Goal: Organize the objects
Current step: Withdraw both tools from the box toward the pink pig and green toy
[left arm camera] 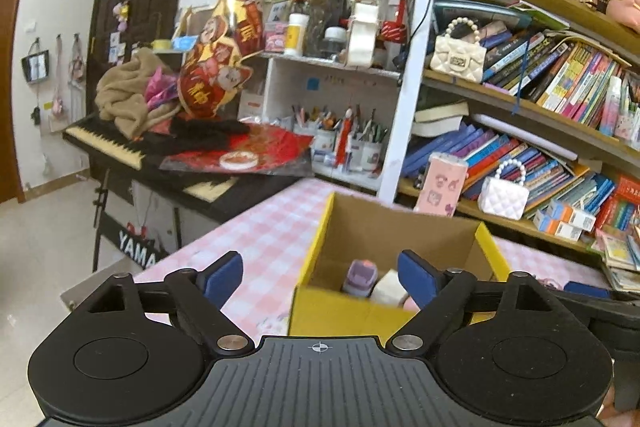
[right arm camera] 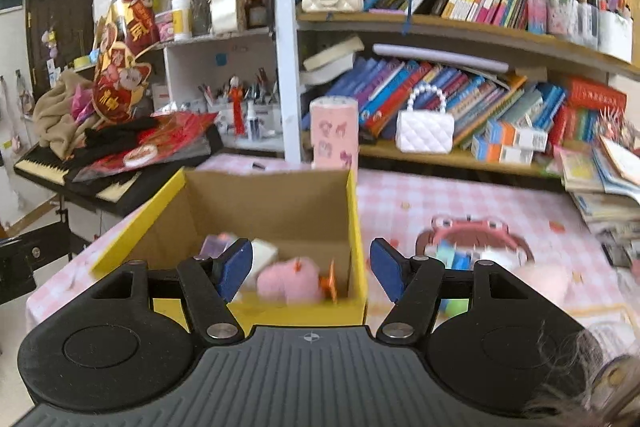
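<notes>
The left gripper [left arm camera: 320, 277] and right gripper [right arm camera: 311, 269] both hang spread wide, holding nothing, above the near edge of a yellow cardboard box [right arm camera: 358, 227] on a pink checked tablecloth [right arm camera: 460, 199]. Inside lie a pink plush toy [right arm camera: 290, 281], a white item [left arm camera: 390, 287] and a purple item [left arm camera: 360, 277]. More toys [right arm camera: 460, 251] lie right of the box.

Both wrist views close, sharing box [left arm camera: 394, 227].
</notes>
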`<state>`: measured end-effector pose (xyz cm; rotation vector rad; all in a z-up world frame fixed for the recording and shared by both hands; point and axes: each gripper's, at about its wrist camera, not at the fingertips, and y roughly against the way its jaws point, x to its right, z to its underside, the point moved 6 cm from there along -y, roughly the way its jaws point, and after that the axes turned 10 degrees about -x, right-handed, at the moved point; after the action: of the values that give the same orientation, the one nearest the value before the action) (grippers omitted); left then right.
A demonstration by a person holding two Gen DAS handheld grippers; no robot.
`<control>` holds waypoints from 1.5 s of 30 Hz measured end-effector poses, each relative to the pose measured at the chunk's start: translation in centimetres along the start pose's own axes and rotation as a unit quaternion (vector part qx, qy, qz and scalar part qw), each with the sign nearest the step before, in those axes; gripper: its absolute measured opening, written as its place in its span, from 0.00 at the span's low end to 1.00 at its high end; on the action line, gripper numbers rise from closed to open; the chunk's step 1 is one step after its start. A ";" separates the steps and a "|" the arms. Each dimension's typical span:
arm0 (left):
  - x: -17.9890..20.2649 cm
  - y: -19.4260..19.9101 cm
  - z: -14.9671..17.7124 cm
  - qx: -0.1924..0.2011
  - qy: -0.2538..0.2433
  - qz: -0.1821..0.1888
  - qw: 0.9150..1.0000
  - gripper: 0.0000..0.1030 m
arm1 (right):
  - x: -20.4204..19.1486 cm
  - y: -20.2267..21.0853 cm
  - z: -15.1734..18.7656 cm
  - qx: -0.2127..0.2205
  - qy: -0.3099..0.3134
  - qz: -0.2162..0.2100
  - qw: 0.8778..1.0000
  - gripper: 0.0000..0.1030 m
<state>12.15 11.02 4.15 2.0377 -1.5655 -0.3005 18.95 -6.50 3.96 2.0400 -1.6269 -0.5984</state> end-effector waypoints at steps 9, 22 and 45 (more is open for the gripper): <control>-1.9 2.0 5.0 -0.035 -0.006 -0.034 0.999 0.87 | -2.6 1.9 6.5 -0.032 0.014 0.030 0.999 0.61; -1.1 4.1 9.2 -0.069 -0.042 -0.003 0.997 0.88 | -0.8 5.0 11.7 -0.059 0.006 0.060 0.996 0.62; 7.3 5.2 13.5 -0.117 -0.123 0.122 0.978 0.90 | 8.2 10.7 17.0 -0.082 -0.090 0.194 0.973 0.72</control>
<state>3.51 -0.57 -3.06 1.6574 -1.8133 -0.6304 2.16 -18.08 -3.65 1.5293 -1.9418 -0.7592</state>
